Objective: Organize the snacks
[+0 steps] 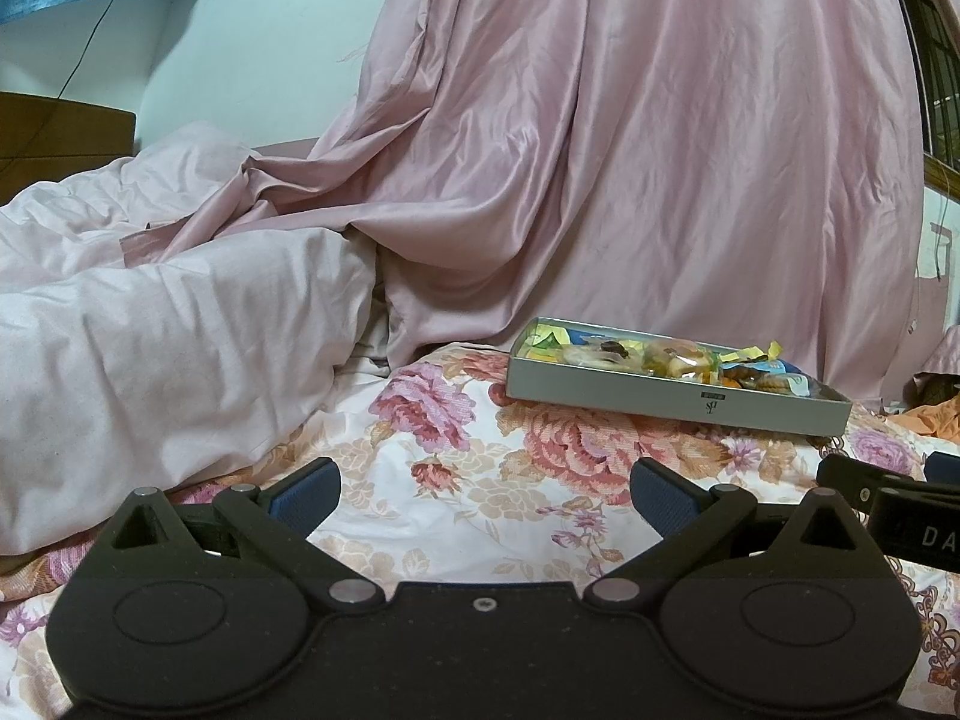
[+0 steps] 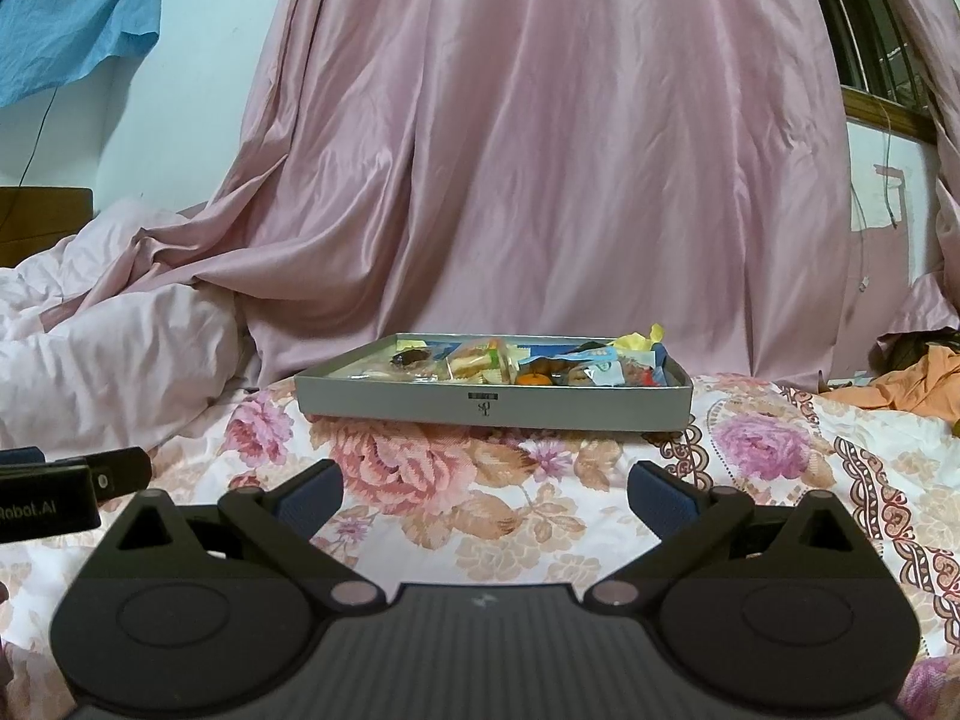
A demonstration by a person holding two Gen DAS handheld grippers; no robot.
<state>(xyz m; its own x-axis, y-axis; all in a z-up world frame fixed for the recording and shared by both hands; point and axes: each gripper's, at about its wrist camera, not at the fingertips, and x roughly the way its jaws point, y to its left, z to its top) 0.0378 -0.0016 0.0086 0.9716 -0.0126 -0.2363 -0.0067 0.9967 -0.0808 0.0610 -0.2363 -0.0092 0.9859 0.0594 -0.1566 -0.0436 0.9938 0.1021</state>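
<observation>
A shallow grey cardboard tray [image 2: 492, 405] sits on a floral bedspread [image 2: 420, 480], filled with wrapped snacks [image 2: 528, 363]: clear packets of biscuits, a small orange item, and blue and yellow wrappers. A small dark logo marks the tray's near wall.

Nearer the camera than the tray, the right gripper [image 2: 485, 495] is low over the bedspread with its blue-padded fingers [image 2: 309, 495] spread wide apart and nothing between them. The left gripper [image 1: 485, 495] sits left of the tray, also nearer the camera, its fingers likewise wide apart and empty; in its own view the tray [image 1: 678, 399] lies ahead and to the right.

Behind the tray hangs a pink curtain [image 2: 540, 150]. Left of the tray is a pale pink duvet [image 2: 120, 354]; right of it, crumpled orange cloth [image 2: 912, 390]. Blue fabric [image 2: 72, 18] hangs high on the wall, far left.
</observation>
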